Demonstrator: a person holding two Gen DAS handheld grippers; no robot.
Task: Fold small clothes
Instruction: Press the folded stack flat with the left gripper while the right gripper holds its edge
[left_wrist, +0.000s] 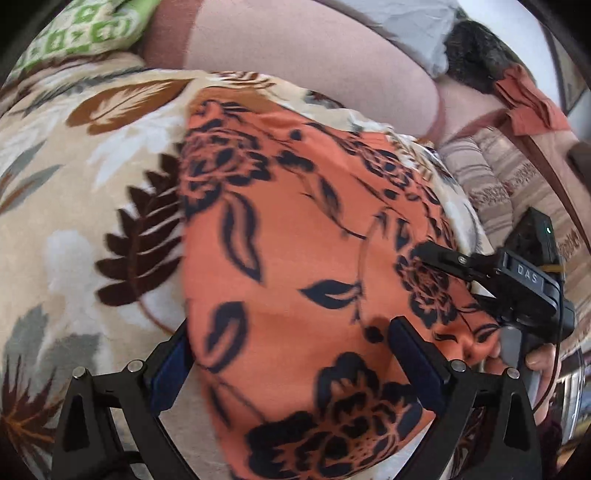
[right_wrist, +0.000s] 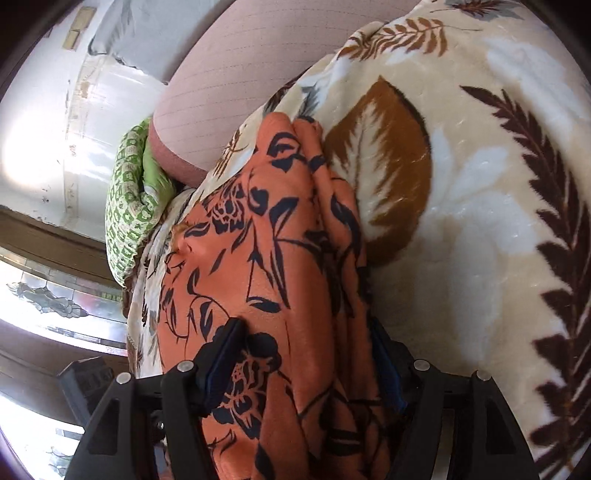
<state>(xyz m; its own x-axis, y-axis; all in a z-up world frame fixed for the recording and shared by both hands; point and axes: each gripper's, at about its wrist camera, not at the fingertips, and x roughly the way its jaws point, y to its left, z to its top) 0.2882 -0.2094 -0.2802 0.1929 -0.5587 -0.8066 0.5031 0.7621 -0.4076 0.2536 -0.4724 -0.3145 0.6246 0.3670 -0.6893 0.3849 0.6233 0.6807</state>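
Here the orange cloth (left_wrist: 295, 236) with dark flowers lies on a leaf-patterned blanket (left_wrist: 74, 177) over the bed. The left tongs (left_wrist: 295, 365) stand wide, cloth between their blue pads; whether they pinch it I cannot tell. The right tongs (right_wrist: 303, 358) straddle a bunched fold of it, half open, and their body reads "DAS" (left_wrist: 527, 275).
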